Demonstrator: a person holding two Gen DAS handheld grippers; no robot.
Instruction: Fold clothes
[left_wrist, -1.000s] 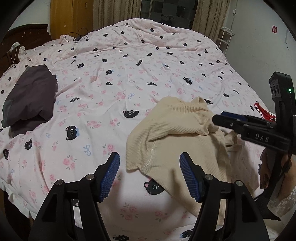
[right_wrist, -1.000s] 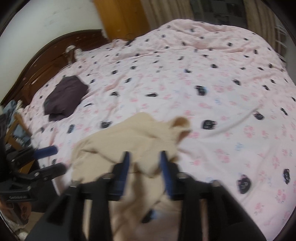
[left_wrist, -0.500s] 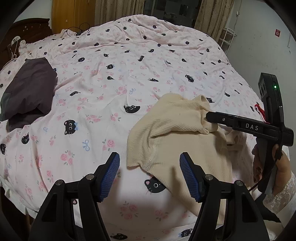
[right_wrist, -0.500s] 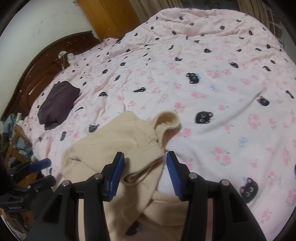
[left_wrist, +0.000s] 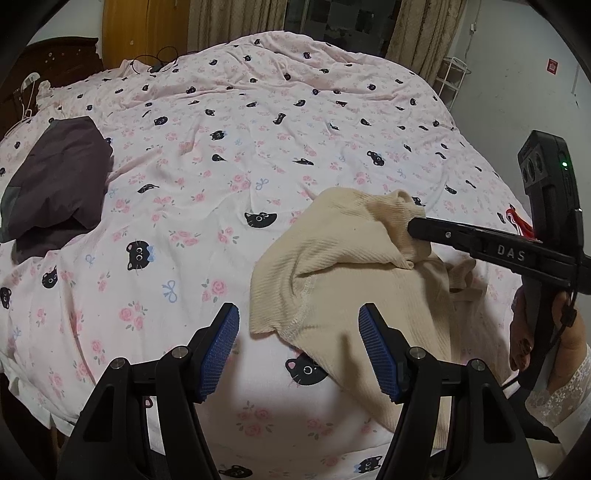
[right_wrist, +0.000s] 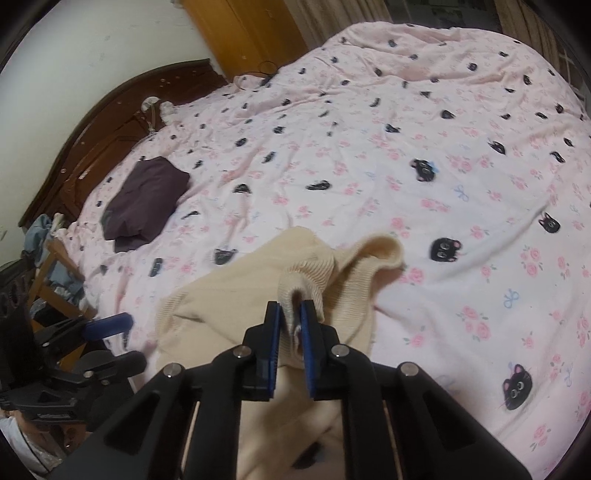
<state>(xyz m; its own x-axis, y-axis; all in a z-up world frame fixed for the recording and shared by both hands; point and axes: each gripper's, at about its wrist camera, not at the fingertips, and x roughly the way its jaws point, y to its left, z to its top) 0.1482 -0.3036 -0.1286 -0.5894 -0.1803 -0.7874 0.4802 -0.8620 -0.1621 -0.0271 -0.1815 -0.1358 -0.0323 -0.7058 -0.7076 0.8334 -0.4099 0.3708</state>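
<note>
Cream ribbed sweater (left_wrist: 332, 266), crumpled on pink cat-print duvet (left_wrist: 229, 155) near the bed's close edge, one hem corner hanging between the left tool's pads without touching either. Right gripper (right_wrist: 291, 314), jaws closing, pads pinched on a raised fold of the knit beside the collar; cloth bunched up between the blue pads (right_wrist: 275, 325) and lifted slightly off the duvet. Seen from the left wrist, entered from the right side, black fingers laid across the sweater's upper edge, tips buried in the fabric. Right hand (left_wrist: 546, 343) wrapped around the grip below, lace cuff at the wrist.

Left gripper (left_wrist: 299, 347), held low over the near edge of the bed, fingers spread wide apart, nothing between the pads pressed or gripped. Same tool visible from the right wrist at lower left (right_wrist: 107, 325), off the bed's side.

Dark folded garment (right_wrist: 146, 197), lying flat toward the headboard side, well apart from the sweater. Wooden headboard (right_wrist: 110, 125) and pale wall behind. Red item (left_wrist: 519, 221) at the duvet's far right edge, partly hidden by the right tool, possibly a tag or another cloth. Clutter of clothes on wooden chair (right_wrist: 51, 258) beside the bed.
</note>
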